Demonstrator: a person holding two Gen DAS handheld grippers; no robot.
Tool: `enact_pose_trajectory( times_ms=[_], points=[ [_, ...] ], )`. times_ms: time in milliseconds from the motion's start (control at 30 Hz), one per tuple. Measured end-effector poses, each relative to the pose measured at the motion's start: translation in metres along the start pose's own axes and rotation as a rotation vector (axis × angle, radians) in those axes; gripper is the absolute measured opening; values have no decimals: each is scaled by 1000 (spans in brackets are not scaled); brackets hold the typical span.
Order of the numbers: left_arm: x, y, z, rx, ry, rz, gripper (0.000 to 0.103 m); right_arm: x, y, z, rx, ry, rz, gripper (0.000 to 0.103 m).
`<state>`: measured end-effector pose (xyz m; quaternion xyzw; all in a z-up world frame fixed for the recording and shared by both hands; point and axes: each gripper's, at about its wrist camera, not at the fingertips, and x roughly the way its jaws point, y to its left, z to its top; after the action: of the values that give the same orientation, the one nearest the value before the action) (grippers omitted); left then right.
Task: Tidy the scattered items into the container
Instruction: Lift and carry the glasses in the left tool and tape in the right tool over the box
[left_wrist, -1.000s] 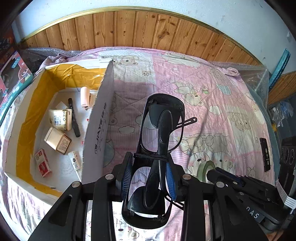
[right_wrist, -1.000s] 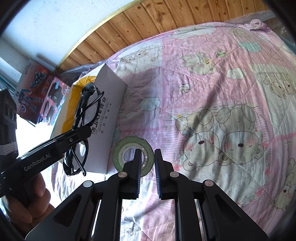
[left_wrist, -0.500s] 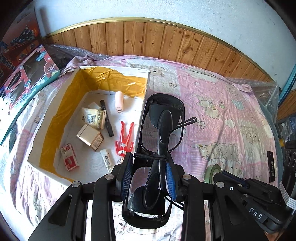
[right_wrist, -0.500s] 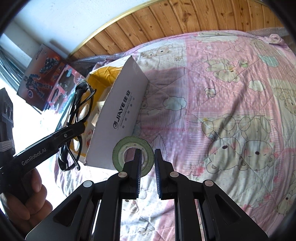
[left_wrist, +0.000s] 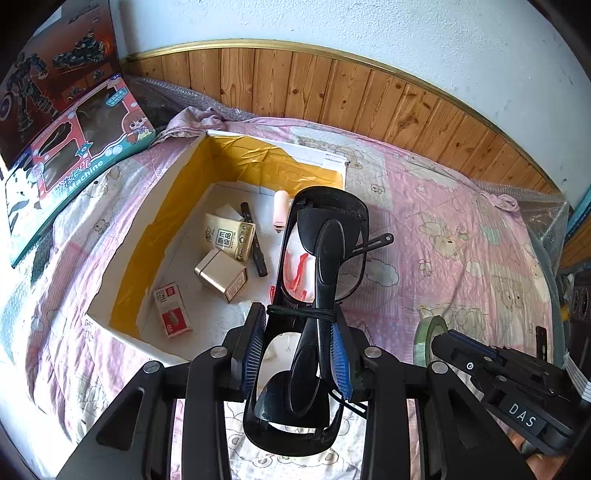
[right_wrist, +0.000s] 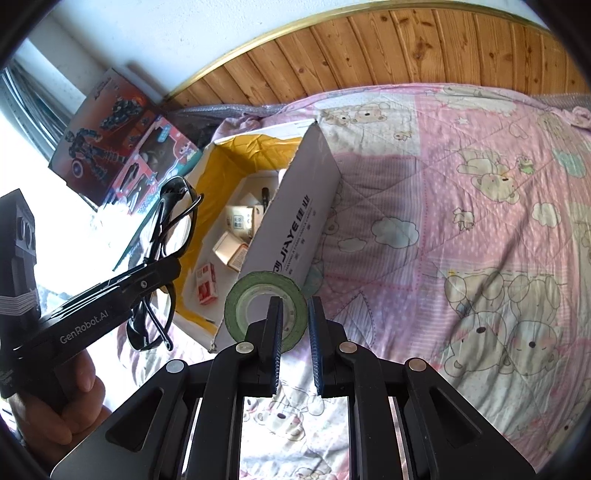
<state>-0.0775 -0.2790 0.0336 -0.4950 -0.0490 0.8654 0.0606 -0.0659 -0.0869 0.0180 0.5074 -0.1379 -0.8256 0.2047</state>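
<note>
A pair of black glasses (left_wrist: 325, 258) is clamped folded in my left gripper (left_wrist: 299, 332), lenses pointing ahead, hanging over the right part of the open cardboard box (left_wrist: 177, 199) with yellow-taped inner walls. In the right wrist view the same glasses (right_wrist: 173, 221) and left gripper (right_wrist: 162, 266) hover above the box (right_wrist: 291, 229) from its left. My right gripper (right_wrist: 295, 321) is shut on the rim of a green tape roll (right_wrist: 258, 291), lifted just outside the box's near corner. The roll (left_wrist: 424, 339) also shows at the right gripper's tip in the left wrist view.
Inside the box lie a red packet (left_wrist: 171, 310), two beige cartons (left_wrist: 221, 273), a black marker (left_wrist: 255, 240), a pink tube (left_wrist: 280, 206) and a red item (left_wrist: 295, 269). Toy boxes (left_wrist: 74, 147) lean at the left. A pink quilt (right_wrist: 461, 221) covers the bed; a small black object (left_wrist: 540, 341) lies at its right.
Both grippers have swung left toward the box. The glasses now hang over its interior instead of the quilt. The tape roll has travelled along in the right gripper.
</note>
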Motion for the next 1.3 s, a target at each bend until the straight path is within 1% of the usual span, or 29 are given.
enact_pose_trajectory(
  times_ms=[233, 667, 867, 1000, 1300],
  points=[
    [-5, 18, 4, -32, -12, 4, 35, 4, 19, 14, -43, -1, 10, 14],
    [-5, 54, 1, -110, -1, 7, 35, 19, 55, 37, -118, 4, 47, 14],
    [-7, 69, -1, -141, -3, 24, 35, 28, 70, 46, -150, 9, 59, 14],
    [-7, 82, -2, -169, -4, 34, 35, 31, 79, 53, -173, 8, 65, 14],
    [-10, 105, 8, -226, -10, 22, 35, 42, 89, 73, -208, 0, 65, 14]
  ],
)
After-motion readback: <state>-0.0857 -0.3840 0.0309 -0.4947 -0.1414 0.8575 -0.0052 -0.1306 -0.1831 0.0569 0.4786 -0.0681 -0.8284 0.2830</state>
